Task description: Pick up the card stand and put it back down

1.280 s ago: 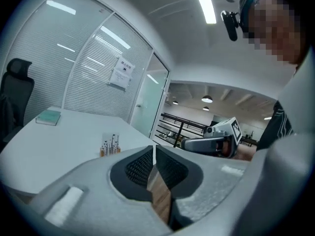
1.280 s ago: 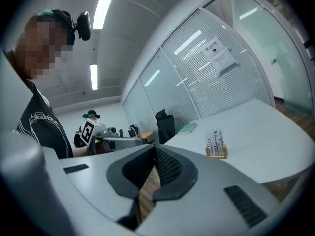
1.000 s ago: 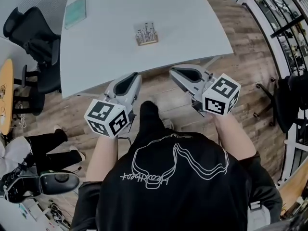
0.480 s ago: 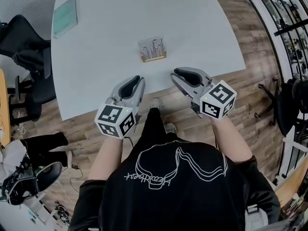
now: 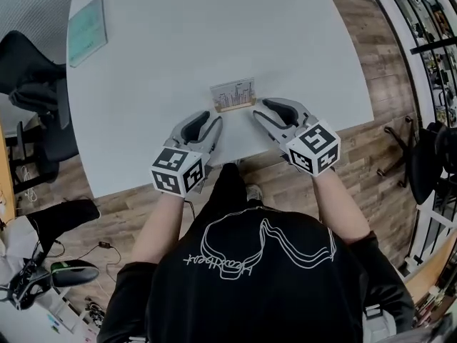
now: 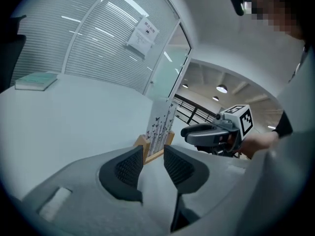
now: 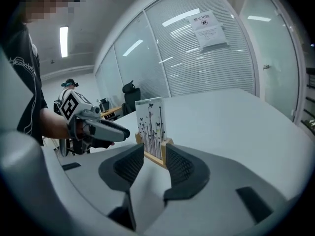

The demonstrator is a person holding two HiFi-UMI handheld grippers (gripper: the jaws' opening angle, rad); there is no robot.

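Note:
The card stand, a small wooden base holding an upright card printed with thin black stems and butterflies, stands near the front edge of the white table. My left gripper sits just short of it on the left and my right gripper just to its right. Both jaws are opening with nothing between them. The left gripper view shows the stand straight ahead beyond the left gripper. Seen from the right gripper, the stand is close in front of the pads, apart from them.
A teal book lies at the table's far left corner. Black office chairs stand left of the table on the wood floor. The table's front edge runs just under both grippers. Glass walls with blinds lie beyond the table.
Both grippers have moved forward from in front of the table to either side of the card stand. Their jaws have gone from shut to open.

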